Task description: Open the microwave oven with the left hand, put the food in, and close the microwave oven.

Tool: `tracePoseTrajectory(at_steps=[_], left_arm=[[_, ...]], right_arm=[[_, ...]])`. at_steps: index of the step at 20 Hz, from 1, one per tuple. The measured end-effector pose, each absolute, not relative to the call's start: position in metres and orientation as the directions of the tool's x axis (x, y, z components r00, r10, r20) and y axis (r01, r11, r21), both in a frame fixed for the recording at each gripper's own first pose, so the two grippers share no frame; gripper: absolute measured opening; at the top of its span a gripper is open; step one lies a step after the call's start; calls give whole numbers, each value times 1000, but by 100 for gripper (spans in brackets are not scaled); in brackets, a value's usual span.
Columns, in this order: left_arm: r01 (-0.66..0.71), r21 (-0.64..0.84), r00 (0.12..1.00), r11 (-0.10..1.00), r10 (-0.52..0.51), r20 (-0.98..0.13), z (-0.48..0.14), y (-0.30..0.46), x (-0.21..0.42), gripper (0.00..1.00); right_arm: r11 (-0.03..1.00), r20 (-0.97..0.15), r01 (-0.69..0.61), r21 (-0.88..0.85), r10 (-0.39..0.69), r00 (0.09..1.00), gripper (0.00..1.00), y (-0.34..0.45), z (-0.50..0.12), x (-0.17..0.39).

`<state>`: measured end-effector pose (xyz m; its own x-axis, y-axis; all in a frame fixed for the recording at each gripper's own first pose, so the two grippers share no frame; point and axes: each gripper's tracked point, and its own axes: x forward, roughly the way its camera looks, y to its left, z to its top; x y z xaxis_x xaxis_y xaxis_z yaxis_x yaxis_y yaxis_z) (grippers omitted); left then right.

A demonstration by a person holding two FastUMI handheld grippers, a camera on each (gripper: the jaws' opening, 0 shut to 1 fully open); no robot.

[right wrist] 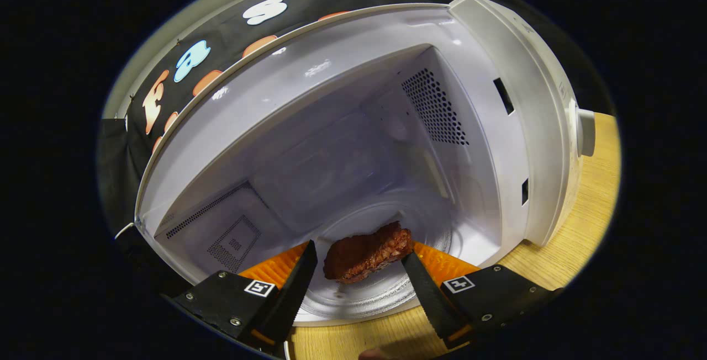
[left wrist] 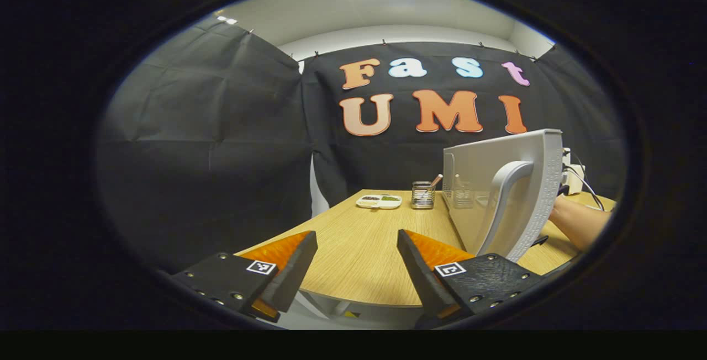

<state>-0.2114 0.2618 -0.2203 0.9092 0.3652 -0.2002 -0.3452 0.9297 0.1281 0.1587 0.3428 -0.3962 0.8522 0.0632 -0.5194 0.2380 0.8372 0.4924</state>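
Right gripper (right wrist: pixel 359 260), fingers spread around a browned meat piece (right wrist: pixel 367 253) on the open microwave's (right wrist: pixel 497 128) glass turntable (right wrist: pixel 364 294); left gripper (left wrist: pixel 357 249) spread empty.

Even overhead light; table (left wrist: pixel 359 238) bright ahead of left gripper (left wrist: pixel 357 263). Glare streaks on microwave (right wrist: pixel 309 73) ceiling above right gripper (right wrist: pixel 359 271). Strong fisheye bending at edges; focus sharp.

The left gripper (left wrist: pixel 357 249) is wide open and holds nothing. The right gripper (right wrist: pixel 359 260) is open too. A bare forearm (left wrist: pixel 577 222) reaches in at far right.
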Motion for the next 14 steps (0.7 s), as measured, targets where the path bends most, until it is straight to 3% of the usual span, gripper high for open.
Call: tracePoseTrajectory(at_steps=[6,11,14], left_arm=[[-343,136,910,929,365,-198,-216,258,-217,88],[-332,117,914,936,350,-204,-218,250,-212,88],[-320,117,919,940,338,-205,-218,244,-209,88]], right_arm=[[875,-588,283,392,2,809,95,319,-402,152],[929,-566,225,294,-21,824,92,301,-393,152],[928,-558,180,325,35,829,93,309,-384,146]])
